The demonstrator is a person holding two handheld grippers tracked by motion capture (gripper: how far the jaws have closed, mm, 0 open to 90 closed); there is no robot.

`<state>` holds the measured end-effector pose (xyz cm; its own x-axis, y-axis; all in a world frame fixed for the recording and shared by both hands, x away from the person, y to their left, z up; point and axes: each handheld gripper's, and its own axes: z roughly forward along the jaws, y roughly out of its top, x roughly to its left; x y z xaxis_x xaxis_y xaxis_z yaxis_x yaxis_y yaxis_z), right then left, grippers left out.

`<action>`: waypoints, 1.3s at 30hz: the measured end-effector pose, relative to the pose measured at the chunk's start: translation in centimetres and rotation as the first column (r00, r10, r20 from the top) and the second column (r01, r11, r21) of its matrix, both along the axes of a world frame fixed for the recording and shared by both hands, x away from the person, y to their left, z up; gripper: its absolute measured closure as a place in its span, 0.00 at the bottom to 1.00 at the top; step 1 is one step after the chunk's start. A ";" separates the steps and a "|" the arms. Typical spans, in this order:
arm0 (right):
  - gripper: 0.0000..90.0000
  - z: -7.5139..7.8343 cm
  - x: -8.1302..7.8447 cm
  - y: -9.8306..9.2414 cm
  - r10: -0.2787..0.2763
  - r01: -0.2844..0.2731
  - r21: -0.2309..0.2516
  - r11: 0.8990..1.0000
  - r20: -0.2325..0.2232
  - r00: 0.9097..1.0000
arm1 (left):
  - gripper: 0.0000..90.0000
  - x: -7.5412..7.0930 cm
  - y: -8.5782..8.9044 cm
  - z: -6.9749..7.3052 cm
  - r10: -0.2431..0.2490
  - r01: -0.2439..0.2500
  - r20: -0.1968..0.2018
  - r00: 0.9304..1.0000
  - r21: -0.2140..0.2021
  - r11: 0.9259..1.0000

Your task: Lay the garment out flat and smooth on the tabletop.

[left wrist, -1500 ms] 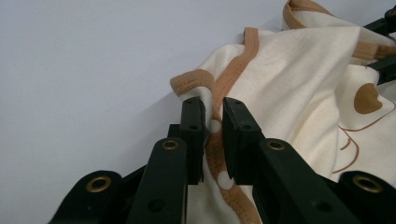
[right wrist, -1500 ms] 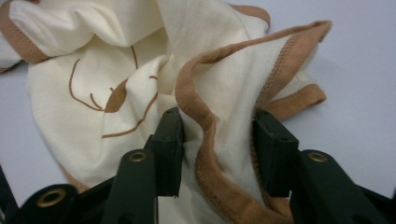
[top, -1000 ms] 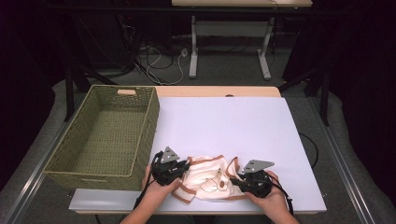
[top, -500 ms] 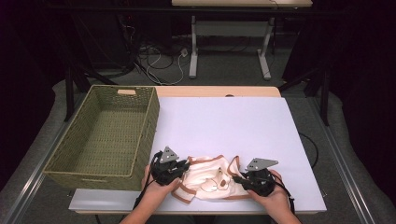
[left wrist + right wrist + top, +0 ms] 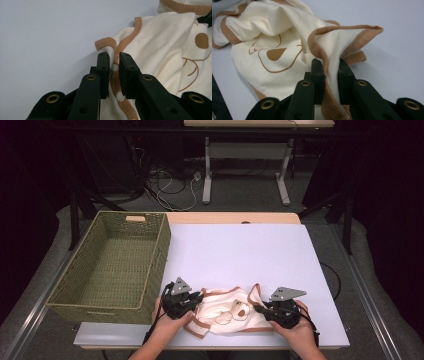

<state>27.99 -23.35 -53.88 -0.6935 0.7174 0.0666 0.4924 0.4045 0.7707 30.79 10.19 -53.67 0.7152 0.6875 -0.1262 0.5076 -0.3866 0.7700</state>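
Observation:
A small cream garment (image 5: 225,311) with brown trim and a brown printed figure lies crumpled on the white table top (image 5: 245,255) near its front edge. My left gripper (image 5: 196,301) is shut on the garment's left side; the left gripper view shows its jaws pinching the brown snap-button band of the garment (image 5: 160,50). My right gripper (image 5: 260,309) is shut on the garment's right side, where a fold of the garment (image 5: 287,30) with a brown hem stands up between the jaws. A person's hands hold both grippers.
A green woven basket (image 5: 114,265) stands on the left part of the table, close to my left gripper. Behind the garment the white surface stretches back. Desk legs and cables stand on the floor beyond the table.
The right gripper has pulled its side of the garment slightly, and the cloth between the grippers has bunched and shifted a little. The left gripper has stayed still.

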 end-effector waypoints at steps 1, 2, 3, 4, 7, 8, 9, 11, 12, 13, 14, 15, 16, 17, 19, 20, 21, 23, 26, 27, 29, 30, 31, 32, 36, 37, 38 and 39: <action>0.88 0.1 0.0 -0.1 0.000 0.000 -0.003 1.000 -0.007 1.000 | 0.88 0.0 0.0 0.0 0.002 -0.002 -0.001 1.000 -0.003 1.000; 0.88 0.2 0.0 -0.2 -0.006 0.006 0.000 1.000 0.001 1.000 | 0.88 0.0 -0.1 0.0 0.000 0.000 -0.002 1.000 -0.005 1.000; 0.88 0.2 0.0 -0.3 -0.006 0.006 0.005 1.000 0.005 1.000 | 0.88 -0.1 -0.1 0.0 0.001 -0.001 0.003 1.000 -0.003 1.000; 0.88 0.3 0.1 -0.4 -0.010 0.010 0.012 1.000 0.008 1.000 | 0.88 -0.1 -0.1 0.0 -0.002 0.002 0.001 1.000 -0.002 1.000; 0.88 0.6 0.2 -0.7 -0.019 0.019 0.015 1.000 0.009 1.000 | 0.88 -0.2 -0.3 0.0 -0.003 0.003 -0.016 1.000 -0.018 1.000; 0.88 0.8 0.2 -0.8 -0.023 0.022 0.015 1.000 0.009 1.000 | 0.88 -0.2 -0.3 0.0 -0.005 0.005 -0.015 1.000 -0.016 1.000; 0.88 0.9 0.3 -0.9 -0.023 0.023 0.018 1.000 0.017 1.000 | 0.88 -0.2 -0.4 -0.1 -0.003 0.003 -0.016 1.000 -0.024 1.000; 0.88 1.1 0.3 -1.1 -0.027 0.027 0.022 0.999 0.018 0.999 | 0.88 -0.3 -0.6 -0.1 -0.011 0.011 -0.011 1.000 -0.021 1.000; 0.88 1.2 0.3 -1.2 -0.030 0.029 0.028 0.999 0.023 0.999 | 0.88 -0.4 -0.7 -0.1 -0.012 0.011 -0.015 1.000 -0.026 1.000; 0.88 1.3 0.3 -1.3 -0.036 0.035 0.035 0.999 0.021 0.999 | 0.88 -0.4 -0.8 -0.1 -0.016 0.016 -0.015 1.000 -0.027 1.000; 0.88 1.5 0.3 -1.4 -0.037 0.037 0.032 0.999 0.023 0.999 | 0.88 -0.5 -0.9 -0.1 -0.021 0.021 -0.012 1.000 -0.025 0.999; 0.88 1.6 0.4 -1.6 -0.033 0.032 0.028 0.999 0.022 0.999 | 0.88 -0.5 -1.0 -0.1 -0.021 0.020 -0.015 1.000 -0.025 0.999; 0.88 1.6 0.4 -1.6 -0.042 0.041 0.037 0.998 0.021 0.999 | 0.88 -0.5 -1.1 -0.1 -0.025 0.025 -0.010 1.000 -0.023 0.999; 0.88 1.7 0.4 -1.8 -0.042 0.041 0.037 0.998 0.021 0.999 | 0.88 -0.6 -1.2 -0.1 -0.030 0.029 -0.012 0.999 -0.024 0.999; 0.88 1.7 0.5 -1.8 -0.044 0.043 0.038 0.998 0.022 0.999 | 0.88 -0.6 -1.3 -0.1 -0.025 0.025 -0.014 1.000 -0.032 0.999; 0.88 1.7 0.5 -1.9 -0.046 0.045 0.037 0.998 0.022 0.999 | 0.88 -0.7 -1.3 -0.1 -0.025 0.024 -0.018 1.000 -0.034 0.999; 0.88 1.6 0.5 -1.8 -0.048 0.047 0.039 0.998 0.025 0.999 | 0.88 -0.7 -1.3 -0.1 -0.026 0.025 -0.015 1.000 -0.034 0.999; 0.88 1.7 0.5 -1.8 -0.047 0.046 0.035 0.998 0.022 0.999 | 0.88 -0.7 -1.3 -0.1 -0.028 0.027 -0.009 1.000 -0.035 0.999; 0.88 1.7 0.6 -1.9 -0.047 0.046 0.036 0.998 0.027 0.999 | 0.88 -0.7 -1.3 0.0 -0.031 0.031 -0.007 0.999 -0.033 0.999; 0.88 1.8 0.5 -1.9 -0.047 0.046 0.034 0.998 0.019 0.999 | 0.88 -0.8 -1.4 0.0 -0.032 0.031 -0.008 0.999 -0.036 0.999; 0.88 1.9 0.6 -2.0 -0.051 0.050 0.032 0.998 0.031 0.998 | 0.88 -0.9 -1.5 -0.1 -0.033 0.032 -0.012 0.999 -0.039 0.999; 0.88 2.0 0.7 -2.0 -0.056 0.055 0.039 0.998 0.030 0.998 | 0.88 -0.9 -1.6 -0.1 -0.039 0.038 -0.010 0.999 -0.032 0.999; 0.88 2.1 0.7 -2.1 -0.051 0.049 0.038 0.998 0.034 0.998 | 0.88 -0.9 -1.6 -0.1 -0.038 0.038 -0.007 0.999 -0.029 0.999; 0.88 2.2 0.7 -2.1 -0.053 0.052 0.038 0.998 0.029 0.998 | 0.88 -1.0 -1.7 -0.1 -0.041 0.041 -0.010 0.999 -0.032 0.999; 0.88 2.7 0.8 -2.3 -0.055 0.054 0.035 0.998 0.031 0.998 | 0.88 -1.1 -2.2 -0.1 -0.050 0.050 -0.016 0.999 -0.041 0.998; 0.88 2.9 0.8 -2.4 -0.053 0.052 0.030 0.998 0.035 0.998 | 0.88 -1.1 -2.3 -0.1 -0.051 0.051 -0.007 0.999 -0.038 0.998; 0.88 3.0 0.8 -2.6 -0.054 0.053 0.029 0.998 0.035 0.998 | 0.88 -1.2 -2.5 -0.1 -0.057 0.056 -0.010 0.998 -0.044 0.997; 0.88 3.0 0.7 -2.7 -0.057 0.056 0.034 0.998 0.024 0.998 | 0.88 -1.2 -2.6 0.0 -0.063 0.062 -0.006 0.998 -0.041 0.997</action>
<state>28.72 -26.07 -50.84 -0.6539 0.7529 0.0742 0.4945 0.3510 0.7952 29.54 7.62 -53.70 0.7556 0.6355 -0.1587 0.4892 -0.3863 0.7820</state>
